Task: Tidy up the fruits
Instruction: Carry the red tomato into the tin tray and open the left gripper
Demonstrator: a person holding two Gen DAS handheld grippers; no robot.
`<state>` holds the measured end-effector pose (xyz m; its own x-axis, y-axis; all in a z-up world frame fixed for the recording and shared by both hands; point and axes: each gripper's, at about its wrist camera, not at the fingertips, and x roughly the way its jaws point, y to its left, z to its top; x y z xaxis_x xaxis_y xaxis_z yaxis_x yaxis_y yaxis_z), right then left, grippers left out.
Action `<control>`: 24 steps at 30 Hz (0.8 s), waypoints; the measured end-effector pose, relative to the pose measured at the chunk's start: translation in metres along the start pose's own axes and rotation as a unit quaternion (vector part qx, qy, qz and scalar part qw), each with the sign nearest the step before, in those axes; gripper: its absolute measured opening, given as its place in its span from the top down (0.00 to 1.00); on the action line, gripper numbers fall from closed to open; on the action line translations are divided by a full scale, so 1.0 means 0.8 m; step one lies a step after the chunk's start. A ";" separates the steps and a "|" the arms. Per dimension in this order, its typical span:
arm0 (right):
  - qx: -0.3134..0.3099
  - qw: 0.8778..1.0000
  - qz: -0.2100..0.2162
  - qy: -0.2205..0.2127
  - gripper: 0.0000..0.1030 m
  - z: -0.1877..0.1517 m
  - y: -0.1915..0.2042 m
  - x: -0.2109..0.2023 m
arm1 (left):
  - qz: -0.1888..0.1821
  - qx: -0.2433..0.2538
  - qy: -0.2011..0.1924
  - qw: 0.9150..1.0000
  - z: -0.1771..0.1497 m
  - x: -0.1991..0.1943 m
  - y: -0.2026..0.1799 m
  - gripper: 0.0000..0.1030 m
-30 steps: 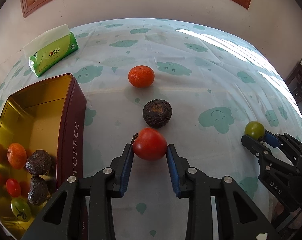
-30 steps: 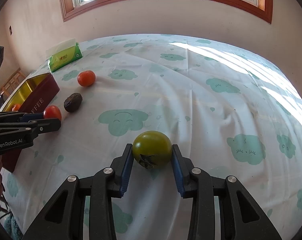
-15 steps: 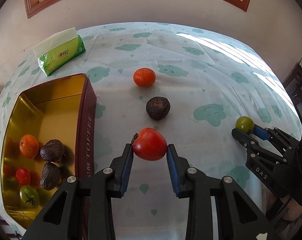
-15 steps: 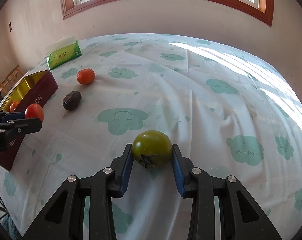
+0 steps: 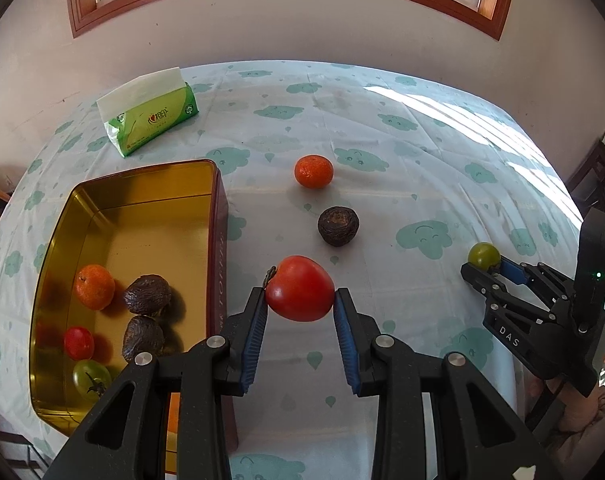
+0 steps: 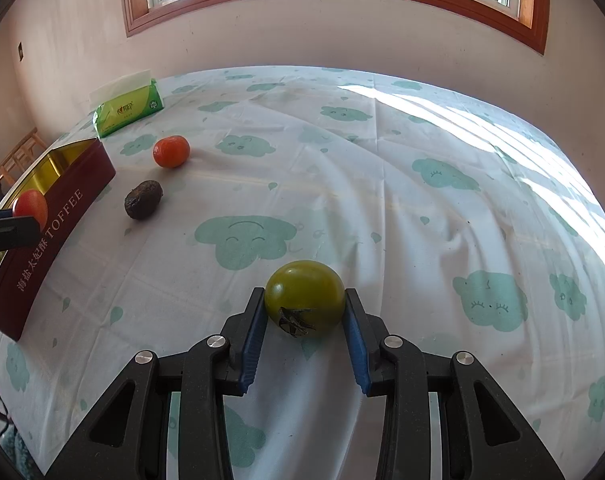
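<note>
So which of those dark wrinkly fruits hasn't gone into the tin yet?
The dark wrinkly fruit lying alone on the tablecloth, between the orange and the red tomato. The other two sit inside the gold tin.

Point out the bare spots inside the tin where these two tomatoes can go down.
Inside the toffee tin, the far half toward the tissue pack is bare gold floor. The near end is crowded: tangerine, two dark wrinkled fruits, small red tomato and green tomato. Set the red tomato and the green one in the far half.
</note>
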<state>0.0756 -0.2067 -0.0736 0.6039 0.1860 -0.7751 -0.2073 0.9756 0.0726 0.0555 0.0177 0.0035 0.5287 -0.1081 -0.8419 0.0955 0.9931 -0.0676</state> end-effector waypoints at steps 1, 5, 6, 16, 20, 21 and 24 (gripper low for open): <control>0.000 1.000 0.000 0.000 0.63 0.000 0.000 0.000 | 0.001 -0.002 -0.002 1.000 0.000 -0.003 0.003 0.71; 0.000 1.000 0.000 0.000 0.63 0.000 0.000 0.000 | 0.010 -0.017 -0.008 1.000 0.001 -0.014 0.024 0.71; 0.000 1.000 0.000 0.000 0.63 0.000 0.000 0.000 | 0.012 -0.022 -0.010 1.000 0.001 -0.016 0.030 0.71; -0.001 1.000 -0.001 0.000 0.63 0.000 0.000 0.000 | 0.050 -0.075 -0.014 0.996 -0.009 -0.026 0.104 0.71; -0.001 1.000 -0.001 0.000 0.63 0.000 0.001 0.000 | 0.065 -0.091 -0.008 0.994 -0.016 -0.023 0.128 0.71; -0.001 1.000 -0.001 0.000 0.63 0.000 0.001 0.000 | 0.069 -0.094 -0.006 0.993 -0.018 -0.022 0.133 0.71; -0.001 1.000 -0.002 0.001 0.63 0.000 0.002 0.001 | 0.080 -0.101 0.000 0.992 -0.022 -0.017 0.147 0.71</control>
<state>0.0758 -0.2052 -0.0737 0.6037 0.1824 -0.7761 -0.2074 0.9759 0.0680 0.0445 0.1366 -0.0028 0.5228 0.0513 -0.8509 -0.1600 0.9864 -0.0389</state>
